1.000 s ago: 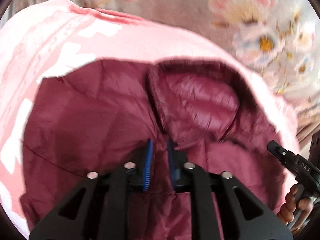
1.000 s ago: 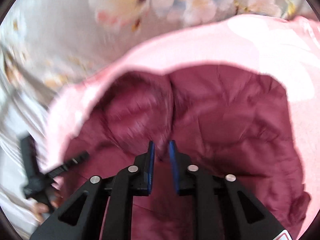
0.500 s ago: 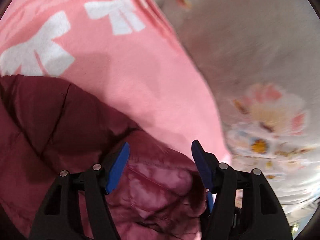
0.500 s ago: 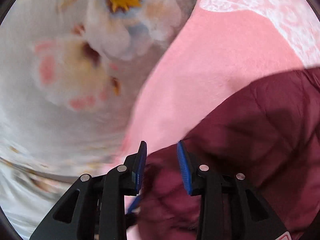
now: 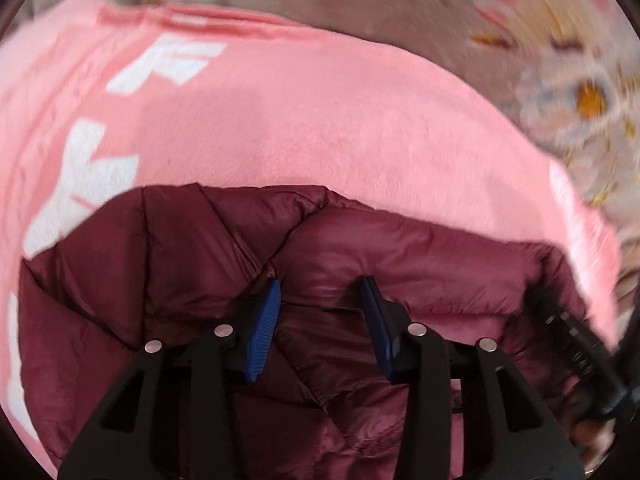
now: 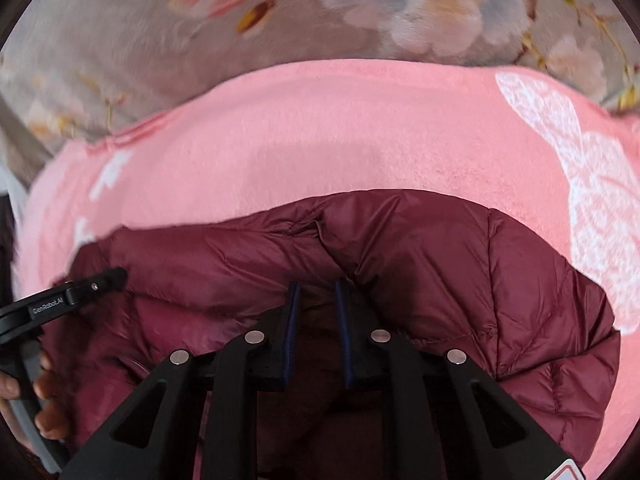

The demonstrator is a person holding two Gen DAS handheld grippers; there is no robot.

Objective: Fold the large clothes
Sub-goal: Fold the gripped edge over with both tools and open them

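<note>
jacket [image 5: 400, 264] under left gripper [image 5: 320, 312] | on pink blanket [image 5: 320, 120]

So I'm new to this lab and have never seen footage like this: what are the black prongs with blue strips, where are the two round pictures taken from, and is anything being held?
There is no robot arm here: a person holds a two-finger gripper in each hand, and a fisheye camera on each looks out along its fingers. One picture comes from the left gripper, the other from the right gripper. A maroon puffer jacket lies on a pink blanket with white prints, over a floral bedspread. Both sets of jaws have just been closing over jacket fabric. The left stands open; whether the right pinches it, I cannot tell. At the edge of the right view, a hand holds the other gripper.
</note>
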